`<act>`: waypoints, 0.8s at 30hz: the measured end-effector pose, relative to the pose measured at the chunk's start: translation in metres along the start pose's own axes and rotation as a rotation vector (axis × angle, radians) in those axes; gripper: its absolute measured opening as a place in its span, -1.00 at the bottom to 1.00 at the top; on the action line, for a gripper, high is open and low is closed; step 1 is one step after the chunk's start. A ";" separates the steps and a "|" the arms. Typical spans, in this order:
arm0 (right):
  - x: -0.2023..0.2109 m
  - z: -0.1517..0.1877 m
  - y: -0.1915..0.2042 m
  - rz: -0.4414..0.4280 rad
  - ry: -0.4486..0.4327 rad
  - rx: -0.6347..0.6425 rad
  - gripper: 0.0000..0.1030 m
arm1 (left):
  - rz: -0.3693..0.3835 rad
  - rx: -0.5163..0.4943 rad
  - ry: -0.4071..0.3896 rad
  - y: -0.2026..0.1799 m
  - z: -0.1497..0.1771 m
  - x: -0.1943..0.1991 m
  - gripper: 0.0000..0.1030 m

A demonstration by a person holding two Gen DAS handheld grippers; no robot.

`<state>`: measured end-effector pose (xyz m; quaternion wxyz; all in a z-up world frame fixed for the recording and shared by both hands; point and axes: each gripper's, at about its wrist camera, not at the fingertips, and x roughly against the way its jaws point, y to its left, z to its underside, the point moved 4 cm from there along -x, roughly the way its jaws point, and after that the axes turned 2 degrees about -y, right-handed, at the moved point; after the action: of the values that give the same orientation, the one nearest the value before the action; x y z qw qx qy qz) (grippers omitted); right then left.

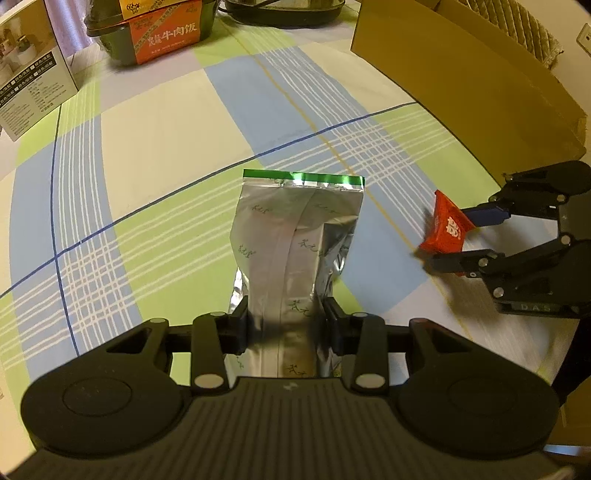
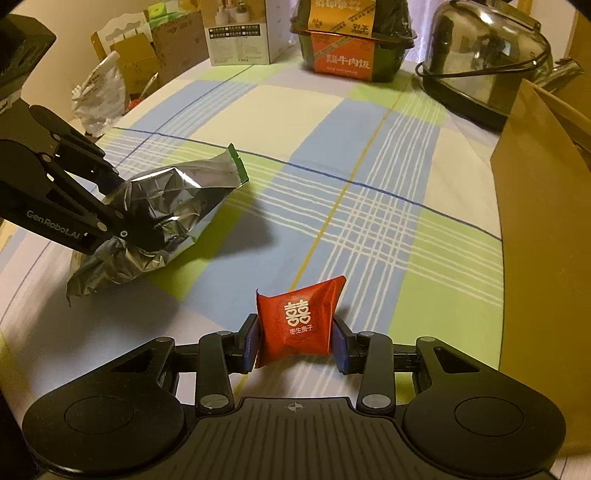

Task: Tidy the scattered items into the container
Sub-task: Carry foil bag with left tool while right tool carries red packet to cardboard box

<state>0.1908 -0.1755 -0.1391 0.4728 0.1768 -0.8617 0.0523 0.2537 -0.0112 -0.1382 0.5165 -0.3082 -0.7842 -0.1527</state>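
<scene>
So the whole scene sits on a table with a plaid tablecloth, pale yellow, blue and green squares. Along its right side is the container, a tall brown cardboard box with its flap open; neither packet is in it yet.

At the far end there's a domed metal pot with a black cord around it, next to an instant beef rice bowl with an orange label, and a white printed carton left of that. Past the table edge I can make out a crinkly plastic bag and some cardboard stuff, kinda hard to read.

The left gripper is clamped on a silver foil pouch with a green top strip, squeezing it near the lower end, the pouch tilted with its bottom at the cloth.

The right gripper is pinched on a small red candy packet with white double-happiness print, held just above the cloth near the box.
</scene>
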 end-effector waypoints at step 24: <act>0.028 0.038 0.002 -0.002 0.027 -0.054 -0.18 | -0.020 0.004 0.020 -0.025 0.016 0.016 -0.34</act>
<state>0.1463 -0.1905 -0.1362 0.4890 0.1639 -0.8562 0.0308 0.2213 -0.0163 -0.1286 0.5234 -0.2978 -0.7823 -0.1593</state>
